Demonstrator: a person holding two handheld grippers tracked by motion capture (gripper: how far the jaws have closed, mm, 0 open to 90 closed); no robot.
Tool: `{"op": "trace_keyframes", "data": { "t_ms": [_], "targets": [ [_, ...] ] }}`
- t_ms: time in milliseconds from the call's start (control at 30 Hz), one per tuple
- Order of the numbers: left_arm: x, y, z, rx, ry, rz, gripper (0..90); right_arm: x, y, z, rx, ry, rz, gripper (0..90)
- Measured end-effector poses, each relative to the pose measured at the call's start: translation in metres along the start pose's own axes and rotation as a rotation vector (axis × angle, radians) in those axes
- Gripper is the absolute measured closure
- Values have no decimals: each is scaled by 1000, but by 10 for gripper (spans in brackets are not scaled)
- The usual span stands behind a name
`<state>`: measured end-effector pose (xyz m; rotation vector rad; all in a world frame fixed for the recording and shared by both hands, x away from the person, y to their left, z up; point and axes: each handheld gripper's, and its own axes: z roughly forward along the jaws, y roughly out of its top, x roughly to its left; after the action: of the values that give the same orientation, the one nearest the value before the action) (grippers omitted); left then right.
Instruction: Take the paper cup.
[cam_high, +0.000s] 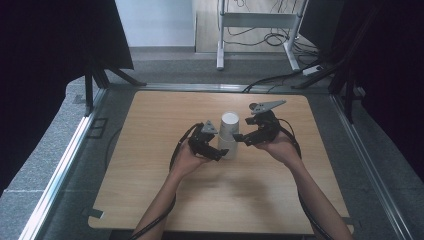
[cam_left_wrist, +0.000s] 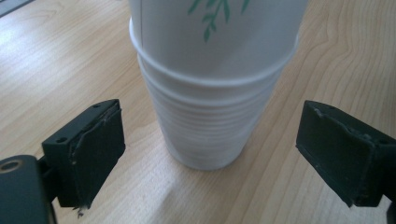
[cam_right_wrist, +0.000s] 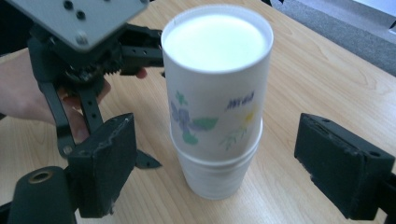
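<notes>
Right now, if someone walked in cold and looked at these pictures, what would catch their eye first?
The white paper cups standing upside down, nested one over another, in the middle of the wooden table; the upper one carries a printed flower and leaf pattern. Next, the two black grippers flanking the stack: the left gripper low at its base and the right gripper at mid height, each with its jaws open and apart from the cups.

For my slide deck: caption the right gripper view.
Open right gripper flanks stacked paper cups on the wooden table.
</notes>
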<state>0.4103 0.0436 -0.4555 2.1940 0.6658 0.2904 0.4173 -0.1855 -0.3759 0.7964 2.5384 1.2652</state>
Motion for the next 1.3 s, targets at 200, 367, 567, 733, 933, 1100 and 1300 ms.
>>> {"op": "trace_keyframes", "data": {
  "t_ms": [200,367,567,733,933,1100,1300],
  "targets": [
    [1,5,4,-11,-14,0,106,0,11,5,10,0,-3,134],
    [4,8,6,-20,-26,-12,121,-2,18,7,14,-2,-5,135],
    [5,12,7,-25,-34,-7,138,-2,24,11,22,-4,-10,139],
    [6,14,9,-25,-29,-4,165,-4,29,15,29,-7,-17,157],
    [7,13,10,-33,-38,-9,197,-5,33,17,33,-6,-21,180],
    [7,13,10,-35,-39,-7,204,-5,37,19,39,-11,-30,211],
    [7,13,9,-33,-38,-3,209,-4,42,22,54,-3,-47,274]
  ]
}}
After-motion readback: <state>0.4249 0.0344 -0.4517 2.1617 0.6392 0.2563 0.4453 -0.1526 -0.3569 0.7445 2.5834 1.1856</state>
